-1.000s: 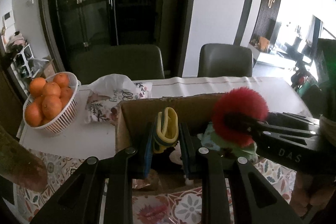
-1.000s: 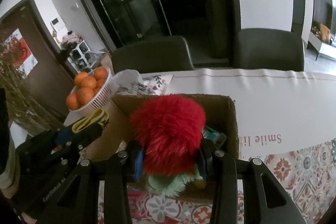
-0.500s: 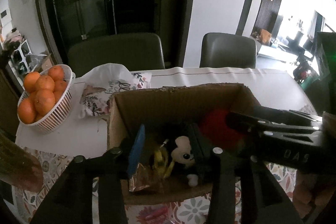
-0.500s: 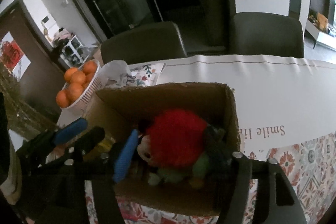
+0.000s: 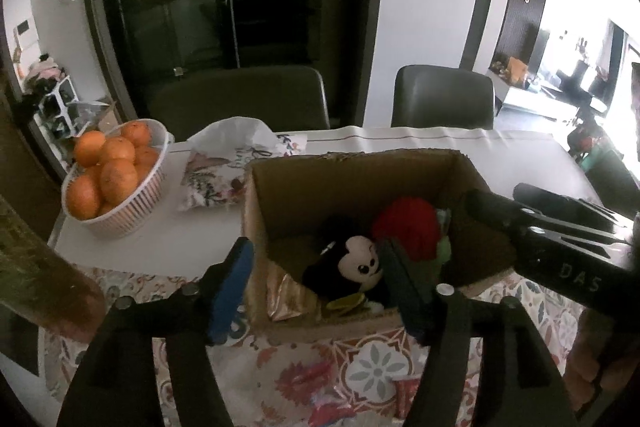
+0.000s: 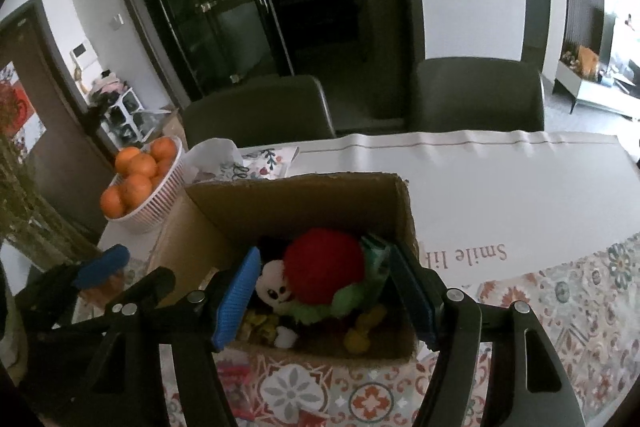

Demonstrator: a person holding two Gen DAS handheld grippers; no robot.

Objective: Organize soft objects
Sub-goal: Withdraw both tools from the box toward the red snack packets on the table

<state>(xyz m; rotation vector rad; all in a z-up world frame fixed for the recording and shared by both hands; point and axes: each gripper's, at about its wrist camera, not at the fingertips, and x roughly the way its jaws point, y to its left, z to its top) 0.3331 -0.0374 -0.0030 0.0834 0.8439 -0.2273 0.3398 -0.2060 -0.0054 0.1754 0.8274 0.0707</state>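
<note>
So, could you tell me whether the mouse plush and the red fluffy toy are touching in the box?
Touching. The right wrist view shows the red toy pressed against the mouse's head, overlapping it, with no gap in the box.

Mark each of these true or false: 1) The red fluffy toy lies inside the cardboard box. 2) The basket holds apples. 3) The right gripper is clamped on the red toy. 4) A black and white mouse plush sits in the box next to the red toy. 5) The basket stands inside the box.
1) True: the red fluffy toy lies inside the cardboard box.
2) False: the basket holds oranges.
3) False: the right gripper grips nothing; its fingers stand apart, clear of the toy.
4) True: the mouse plush lies beside the red toy.
5) False: the basket stands on the table, outside the box.
</note>
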